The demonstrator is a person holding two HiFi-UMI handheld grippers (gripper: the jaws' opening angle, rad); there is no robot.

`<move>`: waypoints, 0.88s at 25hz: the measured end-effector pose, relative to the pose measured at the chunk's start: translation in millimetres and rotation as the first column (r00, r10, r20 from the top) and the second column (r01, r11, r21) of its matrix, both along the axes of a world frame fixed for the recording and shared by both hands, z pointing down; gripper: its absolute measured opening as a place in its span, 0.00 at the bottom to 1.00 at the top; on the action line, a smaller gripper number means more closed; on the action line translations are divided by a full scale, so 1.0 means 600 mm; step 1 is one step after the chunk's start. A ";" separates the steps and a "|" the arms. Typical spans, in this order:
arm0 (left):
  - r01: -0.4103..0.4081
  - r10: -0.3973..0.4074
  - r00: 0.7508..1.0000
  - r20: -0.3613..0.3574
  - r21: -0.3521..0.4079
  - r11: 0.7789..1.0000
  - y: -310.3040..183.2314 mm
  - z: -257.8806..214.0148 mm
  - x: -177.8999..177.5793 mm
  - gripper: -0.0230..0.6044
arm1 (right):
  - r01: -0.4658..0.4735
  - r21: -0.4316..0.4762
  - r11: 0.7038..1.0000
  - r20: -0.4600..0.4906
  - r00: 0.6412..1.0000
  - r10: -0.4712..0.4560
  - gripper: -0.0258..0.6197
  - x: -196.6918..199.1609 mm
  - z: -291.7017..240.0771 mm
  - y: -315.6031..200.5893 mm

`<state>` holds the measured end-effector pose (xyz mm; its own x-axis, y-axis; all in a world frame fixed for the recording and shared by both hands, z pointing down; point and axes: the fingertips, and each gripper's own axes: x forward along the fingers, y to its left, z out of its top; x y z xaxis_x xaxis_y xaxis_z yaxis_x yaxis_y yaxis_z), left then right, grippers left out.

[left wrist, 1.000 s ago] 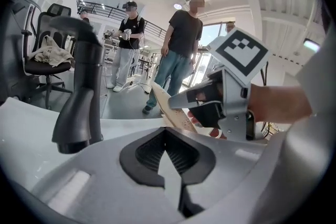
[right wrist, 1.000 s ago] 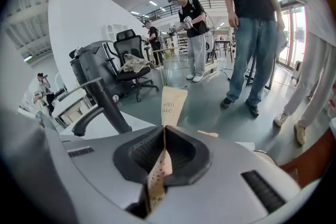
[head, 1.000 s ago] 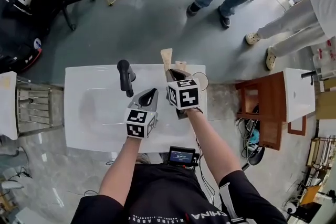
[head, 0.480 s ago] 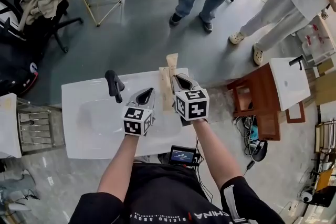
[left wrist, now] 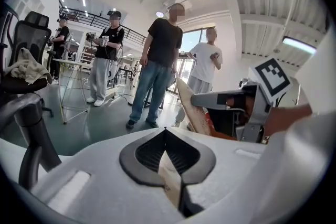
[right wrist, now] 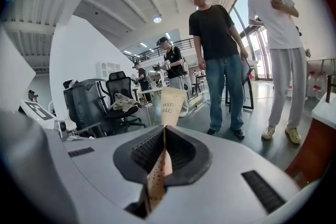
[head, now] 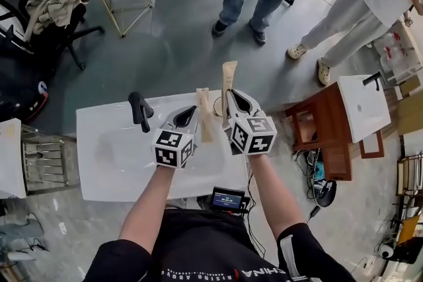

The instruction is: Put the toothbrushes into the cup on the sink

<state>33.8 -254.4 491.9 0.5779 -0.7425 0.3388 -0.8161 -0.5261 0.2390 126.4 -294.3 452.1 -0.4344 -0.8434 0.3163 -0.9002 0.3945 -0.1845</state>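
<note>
- The landmark is the black faucet (head: 139, 110) at the back of the white sink (head: 102, 165). Both grippers are to the right of it, above the sink top.
- The left gripper (head: 189, 111) is the nearer one to the faucet. Its jaws are closed on a toothbrush in a flat paper wrap, the left toothbrush pack (head: 204, 117). In the left gripper view the paper is pinched where the two pads meet.
- The right gripper (head: 233, 94) is farther from the faucet and is also clamped on a wrapped brush, the right toothbrush pack (head: 229, 76). The free end of this pack stands out past the jaw tips and has print on it.
- I cannot find the cup. The grippers cover the part of the sink top to the right of the faucet where it may stand.
- Handling, as I judge it: each pack is light, thin and long. The paper looks smooth, so it may slide or swivel between the pads. A hold near the middle, with the flat faces against the pads, seems safest. The paper bends easily; the brush inside is probably stiffer, but it is not visible.
- For the drop, the long free end should enter the cup first, nearly upright. A light cup may tip if a pack pushes on its rim.
</note>
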 end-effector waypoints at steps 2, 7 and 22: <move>-0.001 0.001 1.000 0.001 0.008 1.000 -0.006 -0.006 0.006 0.04 | 0.010 0.039 0.999 0.015 1.000 -0.011 0.07 0.000 -0.007 -0.006; 0.004 -0.004 1.000 0.002 0.017 1.000 -0.022 -0.010 0.024 0.04 | 0.008 0.129 0.992 0.042 0.999 -0.014 0.07 0.012 -0.022 -0.026; 0.037 -0.037 0.998 0.049 -0.008 0.999 -0.035 0.029 0.048 0.04 | 0.060 0.187 0.980 0.093 0.993 -0.079 0.07 0.016 0.019 -0.064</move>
<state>62.9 -275.1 509.4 0.5326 -0.7599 0.3727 -0.8459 -0.4931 0.2034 135.8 -332.6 463.8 -0.5154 -0.8498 0.1107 -0.8502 0.4908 -0.1904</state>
